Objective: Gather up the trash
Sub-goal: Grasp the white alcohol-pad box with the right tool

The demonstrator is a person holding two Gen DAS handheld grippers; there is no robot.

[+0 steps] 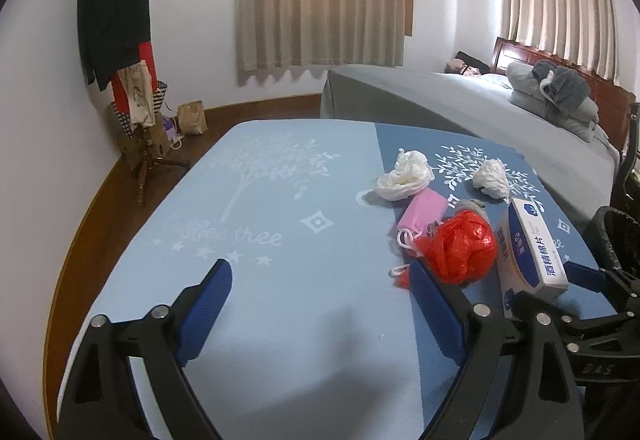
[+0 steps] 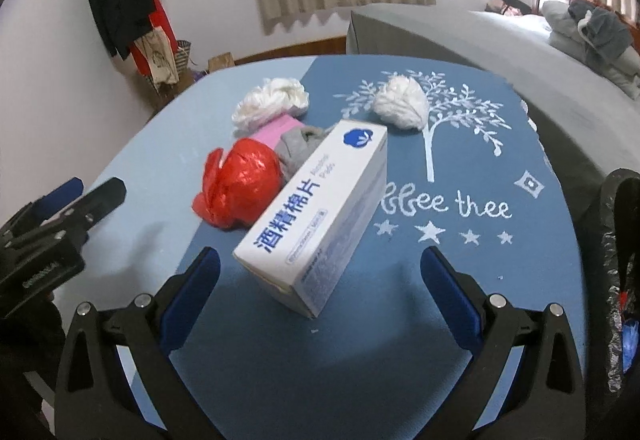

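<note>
On the blue table lie a white-and-blue box, a crumpled red plastic bag, a pink mask, a grey rag, and two white crumpled wads. My right gripper is open, its fingers on either side of the box's near end. My left gripper is open and empty over the light-blue cloth, left of the red bag; it also shows at the left edge of the right wrist view.
A bin lined with a black bag stands at the table's right edge. A grey bed lies behind the table. A coat rack with clothes stands at the back left wall.
</note>
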